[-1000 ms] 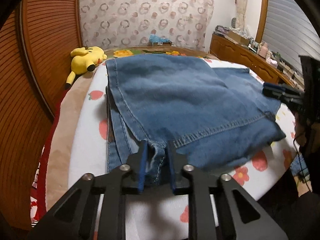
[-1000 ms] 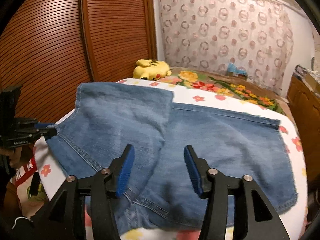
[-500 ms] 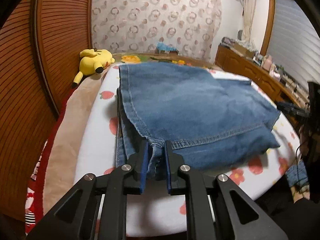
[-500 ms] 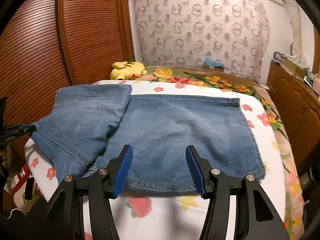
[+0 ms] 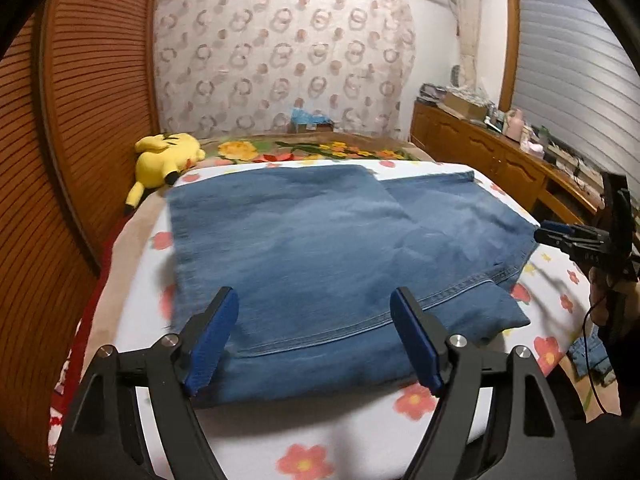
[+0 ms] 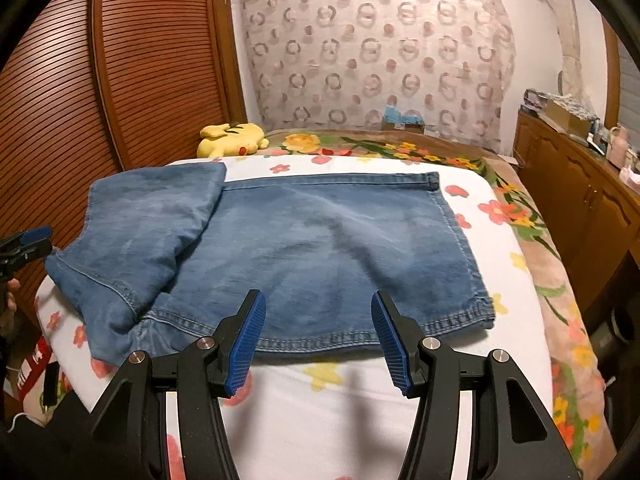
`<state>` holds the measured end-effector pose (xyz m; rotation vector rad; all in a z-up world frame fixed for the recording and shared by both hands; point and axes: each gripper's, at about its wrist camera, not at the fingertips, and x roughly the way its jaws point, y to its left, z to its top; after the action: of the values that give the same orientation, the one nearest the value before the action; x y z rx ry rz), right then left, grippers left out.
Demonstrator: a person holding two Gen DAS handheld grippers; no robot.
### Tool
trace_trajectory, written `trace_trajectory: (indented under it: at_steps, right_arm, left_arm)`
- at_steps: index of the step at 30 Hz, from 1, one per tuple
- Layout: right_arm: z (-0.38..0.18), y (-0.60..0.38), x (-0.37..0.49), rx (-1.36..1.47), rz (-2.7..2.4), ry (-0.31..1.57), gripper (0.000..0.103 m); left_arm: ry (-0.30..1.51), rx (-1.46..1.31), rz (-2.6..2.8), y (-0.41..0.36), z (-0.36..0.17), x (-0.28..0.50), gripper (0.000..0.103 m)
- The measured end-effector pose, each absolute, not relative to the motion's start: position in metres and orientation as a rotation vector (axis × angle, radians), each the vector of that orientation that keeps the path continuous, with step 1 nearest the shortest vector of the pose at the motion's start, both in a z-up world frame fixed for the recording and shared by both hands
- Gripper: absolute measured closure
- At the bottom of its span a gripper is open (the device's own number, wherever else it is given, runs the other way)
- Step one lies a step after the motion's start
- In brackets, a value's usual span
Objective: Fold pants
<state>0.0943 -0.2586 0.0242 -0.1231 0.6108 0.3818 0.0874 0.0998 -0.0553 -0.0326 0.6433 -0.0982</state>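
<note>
Two claws face your jeans (image 5: 320, 248) on the floral bed (image 5: 360, 432): left claw (image 5: 316, 344) opening, empty; right claw (image 6: 318, 338) apart, empty.

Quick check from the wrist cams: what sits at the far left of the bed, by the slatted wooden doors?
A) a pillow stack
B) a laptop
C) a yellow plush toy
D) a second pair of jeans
C: a yellow plush toy lies beyond the folded jeans.
</note>
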Motion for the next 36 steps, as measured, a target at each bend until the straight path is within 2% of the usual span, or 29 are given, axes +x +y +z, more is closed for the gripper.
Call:
trace_trajectory:
  at_steps: [10,36]
  right_arm:
    - [0.018,-0.294,0.104,-0.099,0.29,0.631,0.046]
    - [0.006,-0.34,0.158,-0.045,0.165,0.752,0.046]
  left_arm:
    - [0.653,-0.001,-0.146,0.063,-0.058,0.104,0.024]
    - [0.747,0.006,-0.169,0.047,-0.087,0.118,0.024]
